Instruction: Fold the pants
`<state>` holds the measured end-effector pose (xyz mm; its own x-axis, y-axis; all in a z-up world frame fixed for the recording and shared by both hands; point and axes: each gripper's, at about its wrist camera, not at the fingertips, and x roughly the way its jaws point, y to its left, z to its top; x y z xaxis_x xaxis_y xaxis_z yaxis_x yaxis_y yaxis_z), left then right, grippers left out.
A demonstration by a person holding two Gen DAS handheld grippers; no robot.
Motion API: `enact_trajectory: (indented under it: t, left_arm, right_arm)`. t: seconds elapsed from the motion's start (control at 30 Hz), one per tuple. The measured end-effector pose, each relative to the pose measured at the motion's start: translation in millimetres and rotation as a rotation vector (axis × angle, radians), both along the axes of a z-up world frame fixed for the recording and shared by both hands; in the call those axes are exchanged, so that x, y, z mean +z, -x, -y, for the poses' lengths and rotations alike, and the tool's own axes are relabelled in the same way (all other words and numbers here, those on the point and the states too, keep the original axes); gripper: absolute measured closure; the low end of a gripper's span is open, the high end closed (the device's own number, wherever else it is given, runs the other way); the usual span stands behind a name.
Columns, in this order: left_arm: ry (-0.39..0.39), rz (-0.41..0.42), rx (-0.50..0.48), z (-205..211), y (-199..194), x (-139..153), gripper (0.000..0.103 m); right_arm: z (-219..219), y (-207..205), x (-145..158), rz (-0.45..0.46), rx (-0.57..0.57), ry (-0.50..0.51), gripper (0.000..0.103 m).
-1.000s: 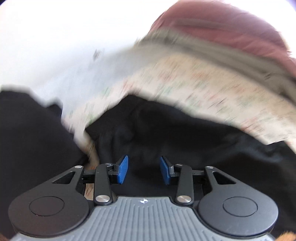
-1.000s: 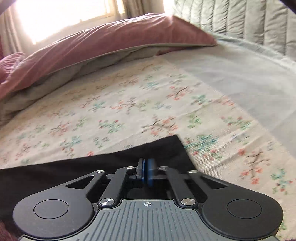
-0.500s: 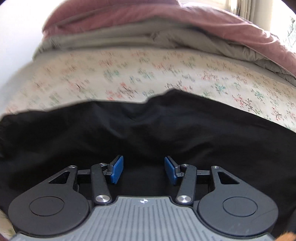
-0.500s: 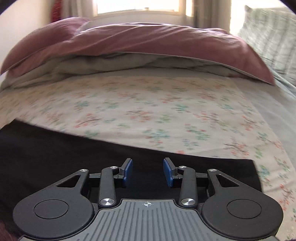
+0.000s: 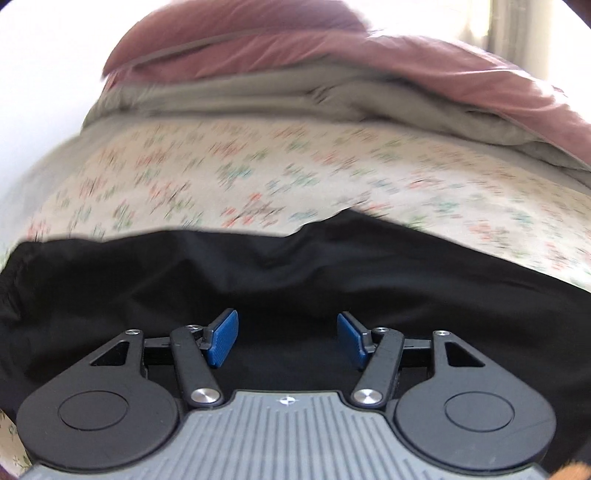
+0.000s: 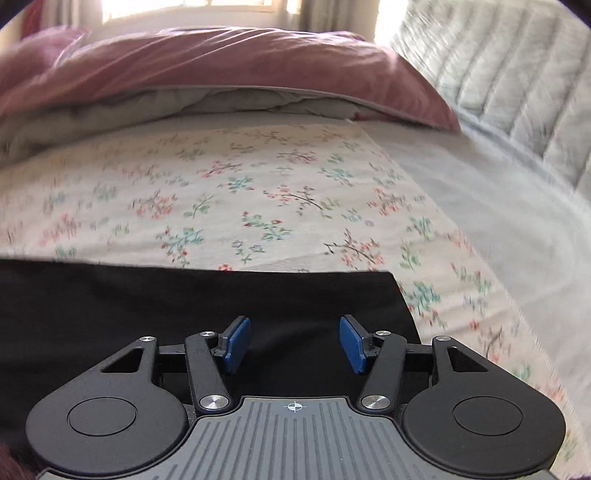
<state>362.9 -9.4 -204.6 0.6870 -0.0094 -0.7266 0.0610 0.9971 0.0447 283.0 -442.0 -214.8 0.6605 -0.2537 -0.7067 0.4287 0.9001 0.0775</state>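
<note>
Floral bedsheet (image 6: pixel 258 206) covers the bed I am working over, and the black pants (image 6: pixel 147 306) lie flat on its near part, filling the lower half of both wrist views. My left gripper (image 5: pixel 287 338) hangs over the dark cloth with its jaws standing well apart; they have just been opening, and nothing is caught between the blue pads (image 5: pixel 222 341). My right gripper (image 6: pixel 294 343) is likewise parted, just opened, holding nothing, with the pants' square corner at about two o'clock from it. Beyond the pants' far edge the sheet runs bare toward twelve o'clock. Past that lies a grey blanket (image 6: pixel 258 101) folded under a pink duvet (image 6: pixel 221 59). At two o'clock in the right view a pale quilted cover (image 6: pixel 517 92) rises, blurred. Bright window (image 6: pixel 184 5) at twelve.
</note>
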Motion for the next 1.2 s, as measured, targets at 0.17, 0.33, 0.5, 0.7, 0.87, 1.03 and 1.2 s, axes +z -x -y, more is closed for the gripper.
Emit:
enact_trajectory:
  t: [0.17,0.33,0.5,0.7,0.87,1.03,1.2]
  left_arm:
    - [0.017,-0.038,-0.142,33.5,29.3,-0.9,0.028]
    - [-0.046,-0.046,-0.235,51.9,53.4,-8.0,0.022]
    - [-0.002,-0.151,-0.188,38.0,43.8,-20.9,0.017]
    - [0.042,-0.179,-0.154,31.4,38.6,-23.4,0.016]
    - [0.048,-0.189,-0.145,30.8,36.8,-23.1,0.016]
    - [0.030,-0.184,-0.147,35.1,34.9,-24.6,0.013]
    - [0.024,-0.178,-0.146,35.9,36.7,-23.8,0.013]
  right_arm:
    - [5.9,31.4,27.9,0.064,-0.018,-0.037,0.048]
    - [-22.0,62.3,30.9,-0.002,0.042,0.285,0.043]
    - [9.4,102.9,20.6,-0.059,-0.028,0.040,0.037]
    - [44.3,164.7,12.9,0.008,-0.199,-0.292,0.032]
    - [74.7,192.2,-8.6,0.062,-0.264,-0.457,0.033]
    - [96.9,199.9,-35.0,0.087,-0.289,-0.635,0.043]
    - [95.1,197.4,-45.2,0.149,-0.276,-0.803,0.050]
